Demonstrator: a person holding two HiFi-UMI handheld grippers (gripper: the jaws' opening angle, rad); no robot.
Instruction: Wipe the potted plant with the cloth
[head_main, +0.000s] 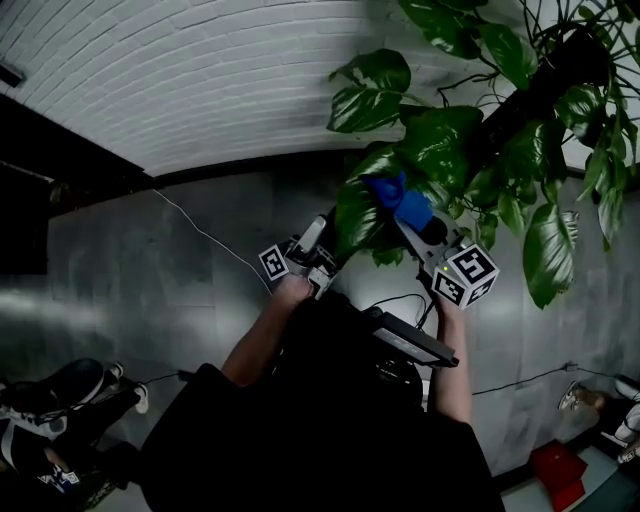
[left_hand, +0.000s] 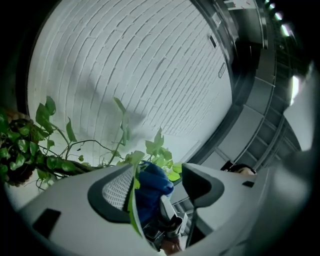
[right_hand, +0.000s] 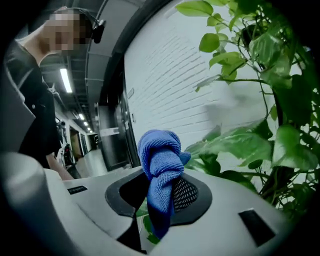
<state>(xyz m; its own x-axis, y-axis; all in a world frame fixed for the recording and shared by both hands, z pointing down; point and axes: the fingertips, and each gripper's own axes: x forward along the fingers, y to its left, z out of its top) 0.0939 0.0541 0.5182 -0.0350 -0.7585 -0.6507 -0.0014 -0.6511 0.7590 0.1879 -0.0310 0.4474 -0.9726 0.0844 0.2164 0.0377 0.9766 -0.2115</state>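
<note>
The potted plant (head_main: 500, 130) hangs its big dark green leaves in front of a white brick wall. One large leaf (head_main: 357, 215) droops between my two grippers. My left gripper (head_main: 338, 238) reaches up at it from the left. In the left gripper view its jaws (left_hand: 159, 172) stand wide apart, with the leaf's thin edge (left_hand: 132, 202) lying along the left pad and nothing pressed. My right gripper (head_main: 405, 222) is shut on a bunched blue cloth (head_main: 405, 203), which touches the leaf's right side. The cloth (right_hand: 160, 155) sticks up out of the right gripper (right_hand: 160, 186).
The white brick wall (head_main: 200, 80) stands behind the plant, with grey floor below it. A thin cable (head_main: 210, 238) runs across the floor. A red box (head_main: 555, 470) lies at the lower right. More stems and leaves (right_hand: 280, 100) crowd the right side.
</note>
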